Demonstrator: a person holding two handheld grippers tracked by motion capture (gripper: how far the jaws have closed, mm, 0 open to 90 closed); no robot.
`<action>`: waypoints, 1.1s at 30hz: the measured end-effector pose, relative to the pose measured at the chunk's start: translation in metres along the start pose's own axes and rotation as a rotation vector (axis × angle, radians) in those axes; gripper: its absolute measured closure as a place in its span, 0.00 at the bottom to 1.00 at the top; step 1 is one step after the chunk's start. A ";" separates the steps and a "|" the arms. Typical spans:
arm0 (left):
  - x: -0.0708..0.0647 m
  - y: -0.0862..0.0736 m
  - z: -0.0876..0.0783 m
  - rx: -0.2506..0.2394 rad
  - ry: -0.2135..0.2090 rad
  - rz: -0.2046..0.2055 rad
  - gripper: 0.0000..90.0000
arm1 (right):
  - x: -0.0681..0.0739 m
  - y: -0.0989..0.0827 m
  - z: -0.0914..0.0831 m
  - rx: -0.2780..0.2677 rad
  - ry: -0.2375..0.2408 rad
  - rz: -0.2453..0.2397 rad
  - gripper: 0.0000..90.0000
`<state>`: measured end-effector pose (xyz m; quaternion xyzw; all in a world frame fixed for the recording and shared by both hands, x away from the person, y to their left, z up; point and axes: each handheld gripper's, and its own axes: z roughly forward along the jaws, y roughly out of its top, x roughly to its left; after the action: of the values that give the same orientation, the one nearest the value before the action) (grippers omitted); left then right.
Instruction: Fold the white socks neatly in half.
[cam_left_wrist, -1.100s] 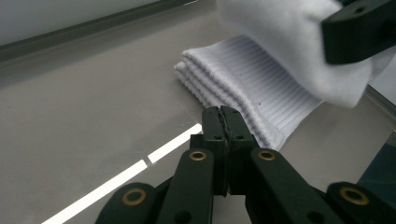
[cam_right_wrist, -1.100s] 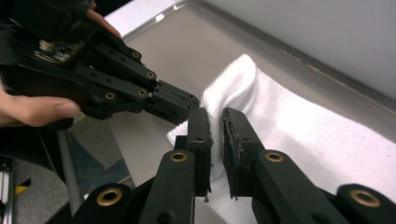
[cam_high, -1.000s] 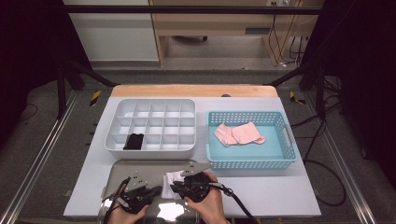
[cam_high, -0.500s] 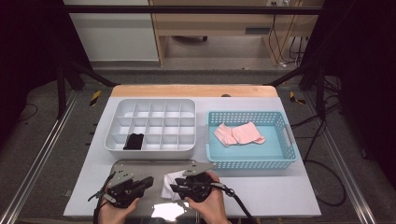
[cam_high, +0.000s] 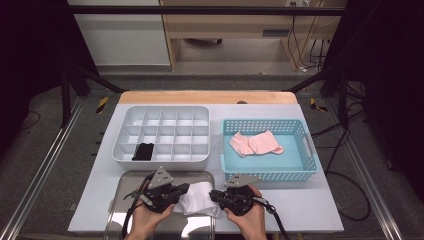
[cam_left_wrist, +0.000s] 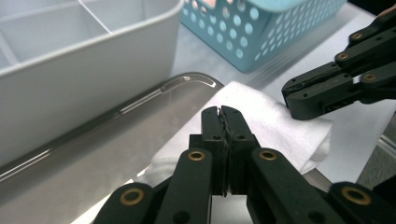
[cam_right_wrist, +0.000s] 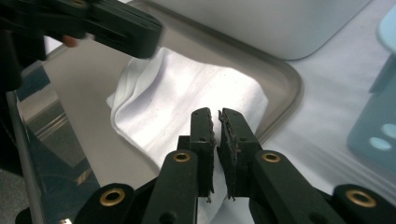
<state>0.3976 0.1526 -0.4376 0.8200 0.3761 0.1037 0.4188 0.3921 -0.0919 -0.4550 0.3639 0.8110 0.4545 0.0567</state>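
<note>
High view first: we see the big white table (cam_high: 320, 210) with everything on it. At the back left sits the white plastic box with many small square holes (cam_high: 162, 132), and a small black thing (cam_high: 143, 151) lies in one hole at the front left. To the right of it sits the light blue plastic basket with little holes (cam_high: 270, 172), and a pink folded cloth (cam_high: 255, 143) lies inside it. Near us, in front of the white box, lies the shiny flat metal tray (cam_high: 125, 220). The white folded cloth (cam_high: 200, 204) lies on the right end of this tray, and its edge hangs over the tray's rim onto the table.

We hold our left gripper (cam_high: 184, 188) just at the left of the white cloth, and our right gripper (cam_high: 214, 195) just at its right. They point at each other over the cloth.

Left gripper view shows our left jaws pressed flat together with nothing between them, just above the white cloth (cam_left_wrist: 275, 121). Right gripper view shows our right jaws have just been closing; a thin gap is left and nothing is in it, with the white cloth (cam_right_wrist: 187, 102) right under them.
</note>
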 end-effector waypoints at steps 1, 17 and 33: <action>0.000 -0.002 0.003 0.020 0.002 -0.003 0.97 | 0.000 -0.002 0.001 0.011 0.002 -0.004 0.94; 0.003 -0.035 -0.001 0.025 0.017 0.012 0.95 | 0.012 -0.004 0.017 0.034 -0.011 -0.067 0.95; -0.014 -0.020 0.010 0.024 0.001 0.043 0.99 | 0.001 -0.015 -0.004 -0.028 -0.028 0.015 0.77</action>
<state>0.3821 0.1440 -0.4566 0.8329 0.3598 0.1083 0.4063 0.3813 -0.0995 -0.4644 0.3755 0.8008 0.4613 0.0697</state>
